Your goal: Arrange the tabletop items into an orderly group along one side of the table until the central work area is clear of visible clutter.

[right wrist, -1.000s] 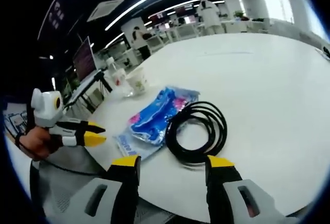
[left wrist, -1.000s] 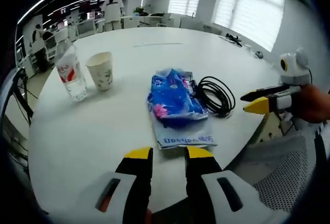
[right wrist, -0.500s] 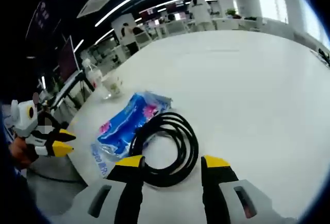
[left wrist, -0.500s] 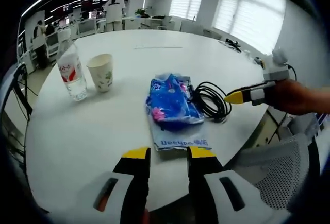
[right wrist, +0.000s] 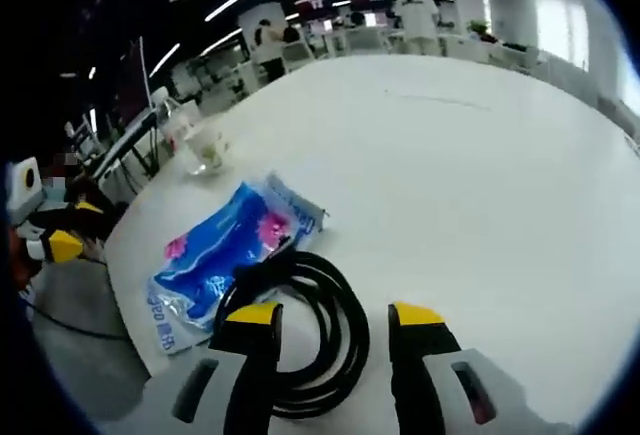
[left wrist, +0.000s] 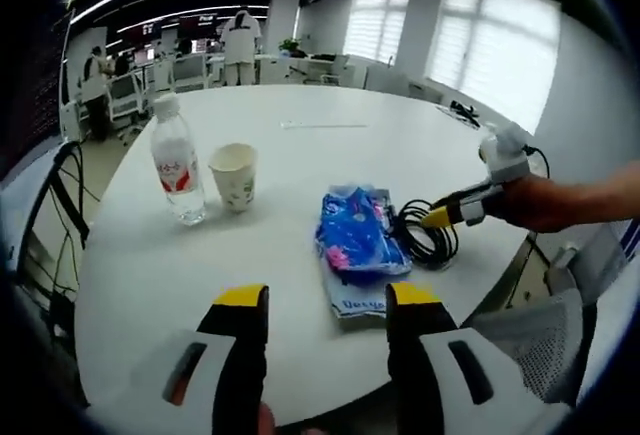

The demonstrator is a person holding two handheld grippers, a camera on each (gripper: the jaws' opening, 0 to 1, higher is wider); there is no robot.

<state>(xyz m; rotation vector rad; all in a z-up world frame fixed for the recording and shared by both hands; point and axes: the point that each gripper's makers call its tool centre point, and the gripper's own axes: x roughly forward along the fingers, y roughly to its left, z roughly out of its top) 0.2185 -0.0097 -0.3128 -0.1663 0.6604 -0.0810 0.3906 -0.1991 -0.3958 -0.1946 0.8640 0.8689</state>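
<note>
Four items lie on the table (left wrist: 300, 145): bottle (left wrist: 177, 160) and cup (left wrist: 232, 176) far beside the bag (left wrist: 355, 240), cable (right wrist: 300, 330) touching it. Right gripper (right wrist: 330, 315) spreads wide over the cable; left gripper (left wrist: 325, 297) wide, short of the bag.

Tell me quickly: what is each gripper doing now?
Left gripper: open, holding nothing.
Right gripper: open, over the black cable.
</note>
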